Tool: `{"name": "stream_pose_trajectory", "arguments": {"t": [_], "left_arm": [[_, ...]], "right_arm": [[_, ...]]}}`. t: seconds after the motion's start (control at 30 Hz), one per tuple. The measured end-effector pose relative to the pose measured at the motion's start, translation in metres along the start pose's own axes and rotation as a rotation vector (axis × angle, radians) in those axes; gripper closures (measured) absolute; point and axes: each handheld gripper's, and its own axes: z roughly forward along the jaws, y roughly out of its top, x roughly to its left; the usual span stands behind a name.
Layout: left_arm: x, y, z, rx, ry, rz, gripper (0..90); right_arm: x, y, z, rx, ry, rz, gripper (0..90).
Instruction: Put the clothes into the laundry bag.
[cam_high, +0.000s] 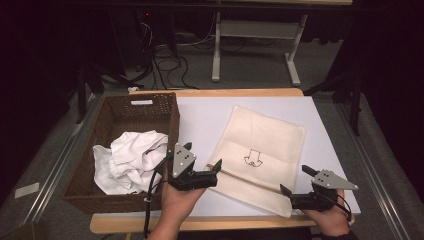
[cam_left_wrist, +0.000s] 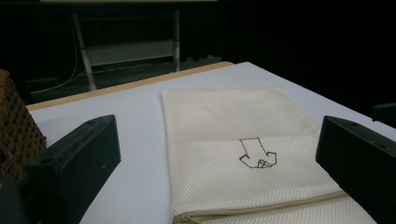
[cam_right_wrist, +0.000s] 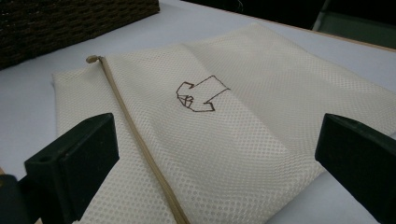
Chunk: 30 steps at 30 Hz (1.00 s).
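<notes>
A cream mesh bag lies flat on the white table, with a small dark line drawing printed on it. A tan zip line runs along its near end. My left gripper stands open at the bag's near left corner, its jaws wide apart and empty. In the left gripper view the bag stretches ahead between the jaws of the left gripper. My right gripper is open at the bag's near right corner. The right gripper hovers over the mesh bag.
A brown wicker basket stands at the table's left with a crumpled white cloth in it. The basket is close beside the left jaw, and the basket lies beyond the bag. A white desk frame stands on the floor beyond.
</notes>
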Motion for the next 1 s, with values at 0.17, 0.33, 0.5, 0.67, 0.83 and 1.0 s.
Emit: {"name": "stream_pose_trajectory", "arguments": {"t": [0.17,0.33,0.5,0.67,0.83,1.0], "left_arm": [[0.005,0.005,-0.009,-0.006,0.023,-0.003,0.7],[0.011,0.01,-0.022,-0.009,0.043,0.003,0.7],[0.022,0.013,-0.033,-0.006,0.078,-0.001,0.9],[0.035,0.013,-0.043,-0.006,0.123,0.003,0.9],[0.052,0.01,-0.053,-0.001,0.157,-0.014,0.8],[0.075,0.004,-0.065,0.002,0.195,-0.043,0.9]], "right_arm": [[0.0,0.001,0.002,-0.008,0.007,-0.011,0.2],[0.0,0.002,0.003,-0.003,0.012,-0.004,0.2],[-0.001,0.003,0.005,0.002,0.02,0.004,0.2],[-0.003,0.003,0.006,0.003,0.022,-0.003,0.2],[-0.003,0.003,0.006,0.008,0.027,0.01,0.2],[-0.005,0.002,0.005,0.006,0.026,0.015,0.2]]}}
